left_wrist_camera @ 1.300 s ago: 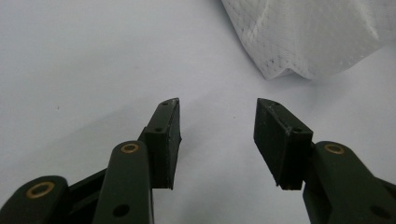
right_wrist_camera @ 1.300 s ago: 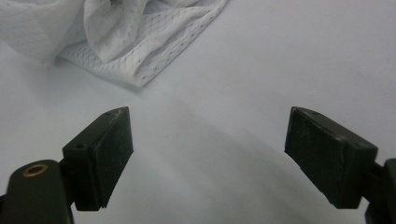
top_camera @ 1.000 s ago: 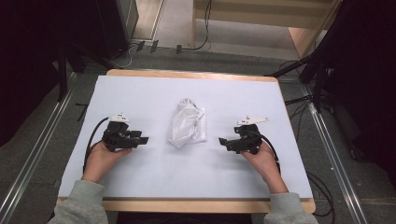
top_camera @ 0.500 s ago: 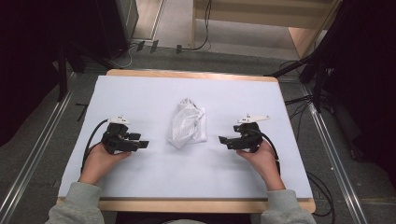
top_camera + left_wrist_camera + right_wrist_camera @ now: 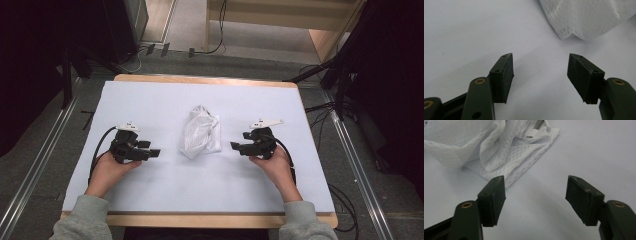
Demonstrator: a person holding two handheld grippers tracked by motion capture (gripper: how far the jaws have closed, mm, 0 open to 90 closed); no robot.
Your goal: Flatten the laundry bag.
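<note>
I see the crumpled white mesh cloth lying in the middle of the surface, between my two grippers and touching neither. My left gripper rests near its left side, jaws apart with nothing between them, having just been opening. My right gripper sits just beside its right edge, jaws apart and empty, having just been closing.
</note>
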